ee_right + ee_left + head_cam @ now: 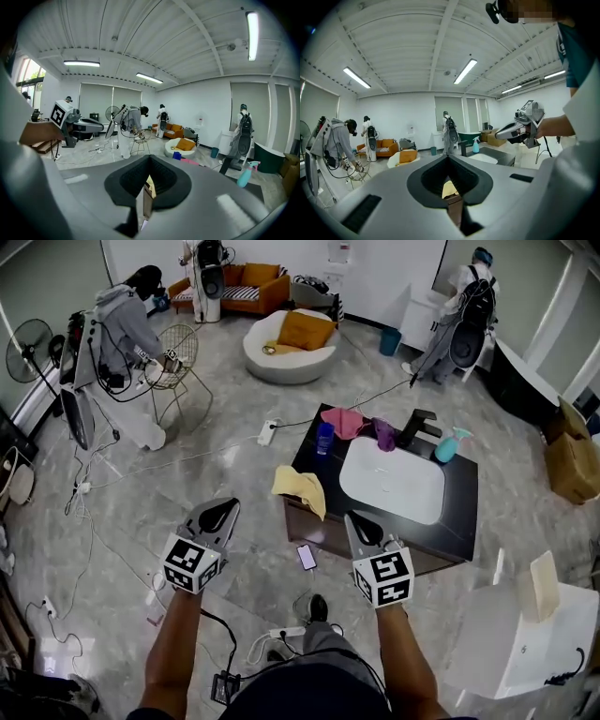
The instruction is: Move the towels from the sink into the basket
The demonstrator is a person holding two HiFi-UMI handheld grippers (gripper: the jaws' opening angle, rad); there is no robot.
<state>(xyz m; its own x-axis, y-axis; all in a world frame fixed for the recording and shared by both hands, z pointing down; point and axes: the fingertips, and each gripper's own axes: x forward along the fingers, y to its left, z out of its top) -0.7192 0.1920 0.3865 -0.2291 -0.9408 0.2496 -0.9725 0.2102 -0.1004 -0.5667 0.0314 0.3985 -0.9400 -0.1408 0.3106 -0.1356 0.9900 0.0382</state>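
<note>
Oval sink (392, 486) shows bare glossy white, set in black counter (459, 512); yellow towel (300, 488) limp over counter's near-left corner, pink towel (345, 421) crumpled at far-left edge; round wire basket (180, 351) on thin legs far left; left gripper (217, 509) and right gripper (362, 521) jaws pressed together, empty

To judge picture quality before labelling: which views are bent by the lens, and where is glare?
Head view: mild bending at edges, sheen on the glossy floor. Left gripper view: strong fisheye, dark corners, bright ceiling lamp. Right gripper view: same fisheye; ceiling lamp glares.
</note>
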